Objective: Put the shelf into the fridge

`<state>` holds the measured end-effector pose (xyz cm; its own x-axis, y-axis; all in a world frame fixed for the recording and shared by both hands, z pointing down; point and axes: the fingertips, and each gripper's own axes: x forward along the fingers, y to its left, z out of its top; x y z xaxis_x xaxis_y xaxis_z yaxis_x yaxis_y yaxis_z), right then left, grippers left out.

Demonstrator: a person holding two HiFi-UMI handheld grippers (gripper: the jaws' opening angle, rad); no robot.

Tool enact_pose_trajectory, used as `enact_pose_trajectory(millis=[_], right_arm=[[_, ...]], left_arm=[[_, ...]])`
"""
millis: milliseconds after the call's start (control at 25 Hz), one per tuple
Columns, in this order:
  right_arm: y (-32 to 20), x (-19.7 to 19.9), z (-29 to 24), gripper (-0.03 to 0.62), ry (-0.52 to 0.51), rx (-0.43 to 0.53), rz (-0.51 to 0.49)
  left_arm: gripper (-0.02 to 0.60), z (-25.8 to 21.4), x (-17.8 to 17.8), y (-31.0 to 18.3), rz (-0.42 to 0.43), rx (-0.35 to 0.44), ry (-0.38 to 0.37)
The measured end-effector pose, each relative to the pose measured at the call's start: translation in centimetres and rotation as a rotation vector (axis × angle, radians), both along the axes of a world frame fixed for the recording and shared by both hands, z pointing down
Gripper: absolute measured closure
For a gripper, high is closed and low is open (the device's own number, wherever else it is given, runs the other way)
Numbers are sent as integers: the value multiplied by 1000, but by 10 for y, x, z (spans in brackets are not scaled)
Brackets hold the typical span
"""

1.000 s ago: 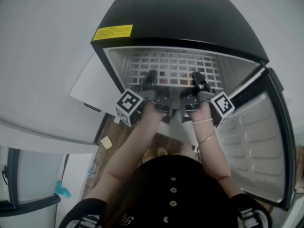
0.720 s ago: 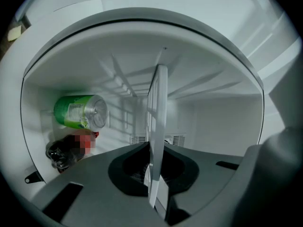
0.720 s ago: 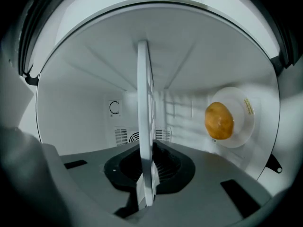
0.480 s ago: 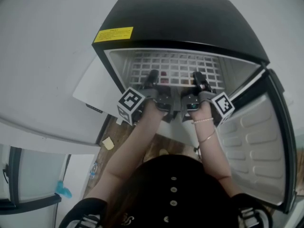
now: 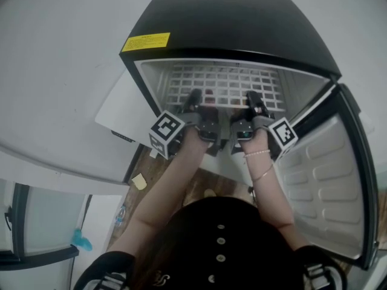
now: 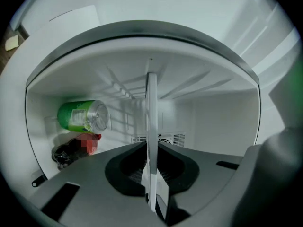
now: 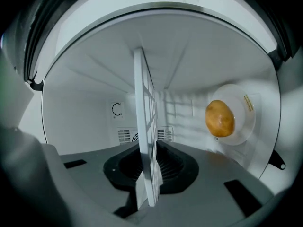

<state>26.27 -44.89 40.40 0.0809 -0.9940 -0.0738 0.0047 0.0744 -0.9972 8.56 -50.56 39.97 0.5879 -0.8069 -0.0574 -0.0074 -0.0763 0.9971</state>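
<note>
Both grippers are pinching the shelf (image 5: 221,84) by its front edge. The left gripper (image 5: 195,99) is sitting left of centre and the right gripper (image 5: 254,101) right of centre, with a gap between them. In the left gripper view the fingers (image 6: 125,167) are clamping the white wire rim, which is showing edge-on between them. The right gripper view is showing the same: fingers (image 7: 177,167) pressing on the grid's edge. The shelf is lying mostly inside the fridge (image 5: 230,23), high in the cavity and reaching toward the back wall, with the door (image 5: 326,180) hanging open to the right. I can't tell whether the sides are riding on their ledges yet. Stock is sitting in the cavity, I'd judge under the shelf: a green can (image 6: 81,116) with a dark item just beside it, and a yellow-brown lump (image 7: 219,118) on a white plate (image 7: 247,126). On handling, I'm reading it as a light, stiff coated-wire grid that won't sag, but smooth enough to be sliding in the fingers if it's pushed hard. The two spread grips on the front rim are looking right, since they're keeping it level and square. The main risk I'm seeing is one side leading, so the shelf racks and jams against the walls.
</note>
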Motion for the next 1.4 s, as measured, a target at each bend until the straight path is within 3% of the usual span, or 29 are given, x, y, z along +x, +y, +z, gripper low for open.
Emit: enact_pose_trajectory(millis=[440,640,880,1400], right_arm=[[24,-16,1,514,-22,16,-27],[38,-18,3,514,-20,26,-28],[59,-22,-4,514,-13,50,-22],[103,-31,-17,536,178,91,-29]], left_arm=[[482,0,-2,21,44,18,-11],[479,-1,-4,35,53,1,27],[480,-5,-4,54,85,32,19],[485,-1,-7,97,158,108,-45]])
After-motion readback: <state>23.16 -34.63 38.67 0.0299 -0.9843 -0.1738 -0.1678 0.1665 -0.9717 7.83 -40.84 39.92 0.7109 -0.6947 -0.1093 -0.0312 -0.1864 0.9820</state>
